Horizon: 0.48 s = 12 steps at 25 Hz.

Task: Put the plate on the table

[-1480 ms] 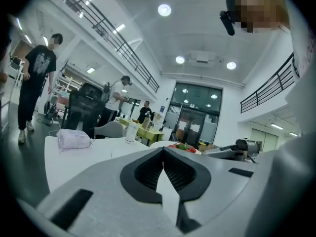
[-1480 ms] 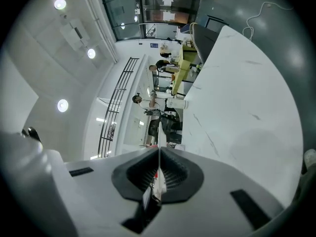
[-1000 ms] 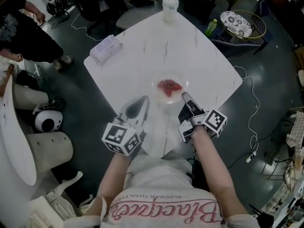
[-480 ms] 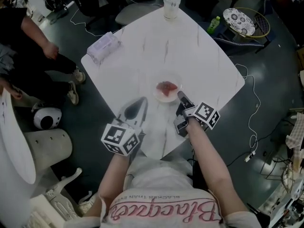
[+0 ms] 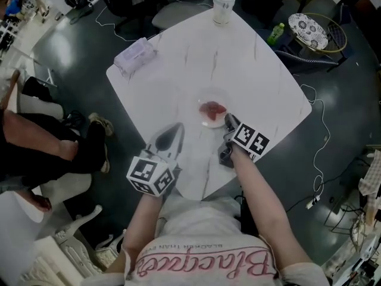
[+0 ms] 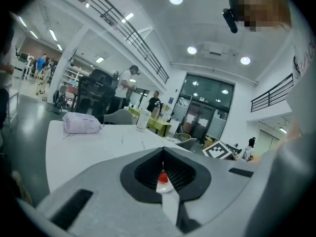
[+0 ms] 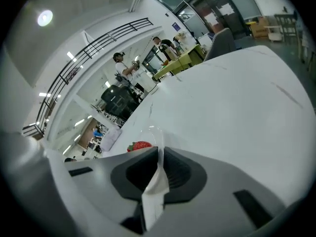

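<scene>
A clear plate (image 5: 212, 96) with red strawberries (image 5: 212, 108) rests near the front of the white marble table (image 5: 244, 58). My right gripper (image 5: 228, 120) is at the plate's near right rim, jaws shut on that rim. In the right gripper view, the plate's clear rim (image 7: 148, 131) and a strawberry (image 7: 140, 145) sit just beyond the right gripper (image 7: 159, 149). My left gripper (image 5: 172, 133) hovers over the table's near left part, shut and holding nothing. In the left gripper view, the strawberries (image 6: 162, 177) show past the left gripper (image 6: 163, 152).
A lidded cup (image 5: 222, 5) stands at the table's far corner and a tissue pack (image 5: 136, 55) lies at its left corner. Beyond the table are a green bottle (image 5: 275, 33) and a patterned dish on a stand (image 5: 308, 30). A person's legs (image 5: 47, 142) are at left.
My right hand has drawn closer to the plate, its marker cube now nearer the rim. The plate stays about where it was. The left gripper holds still. The person at left has shifted.
</scene>
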Motion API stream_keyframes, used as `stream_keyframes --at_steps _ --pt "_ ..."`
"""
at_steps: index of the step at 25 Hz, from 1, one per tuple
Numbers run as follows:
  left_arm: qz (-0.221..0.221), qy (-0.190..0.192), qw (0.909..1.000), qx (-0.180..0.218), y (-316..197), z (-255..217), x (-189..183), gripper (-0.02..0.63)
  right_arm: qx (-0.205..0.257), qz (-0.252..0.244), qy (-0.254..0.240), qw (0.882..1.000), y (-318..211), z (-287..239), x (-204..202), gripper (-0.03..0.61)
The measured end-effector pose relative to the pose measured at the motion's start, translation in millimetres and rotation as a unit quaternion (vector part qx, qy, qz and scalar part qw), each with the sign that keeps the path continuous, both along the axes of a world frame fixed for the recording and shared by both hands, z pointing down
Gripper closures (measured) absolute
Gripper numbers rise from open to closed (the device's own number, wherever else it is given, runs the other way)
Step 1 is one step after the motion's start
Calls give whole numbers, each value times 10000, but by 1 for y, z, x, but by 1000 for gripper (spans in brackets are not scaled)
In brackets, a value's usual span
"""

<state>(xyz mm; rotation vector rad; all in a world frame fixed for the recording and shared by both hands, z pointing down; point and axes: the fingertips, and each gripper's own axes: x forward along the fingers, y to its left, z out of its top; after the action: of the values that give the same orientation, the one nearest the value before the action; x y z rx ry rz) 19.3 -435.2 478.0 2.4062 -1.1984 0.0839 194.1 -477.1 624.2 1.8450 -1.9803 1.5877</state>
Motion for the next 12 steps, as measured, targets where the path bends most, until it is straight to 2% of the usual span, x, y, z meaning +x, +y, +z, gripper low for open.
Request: stream_keyframes --at_steps 5,9,12 --pt "-102 -40 9999 -14 -3 3 -4 609 -273 -114 666 9973 -5 10 1 553" --pt "-164 -45 9999 -26 -5 3 -6 609 -436 -386 1324 9895 -6 15 2 538" --pt "-172 -64 9998 -42 -5 4 -6 609 -389 -555 1646 9840 -7 15 2 534"
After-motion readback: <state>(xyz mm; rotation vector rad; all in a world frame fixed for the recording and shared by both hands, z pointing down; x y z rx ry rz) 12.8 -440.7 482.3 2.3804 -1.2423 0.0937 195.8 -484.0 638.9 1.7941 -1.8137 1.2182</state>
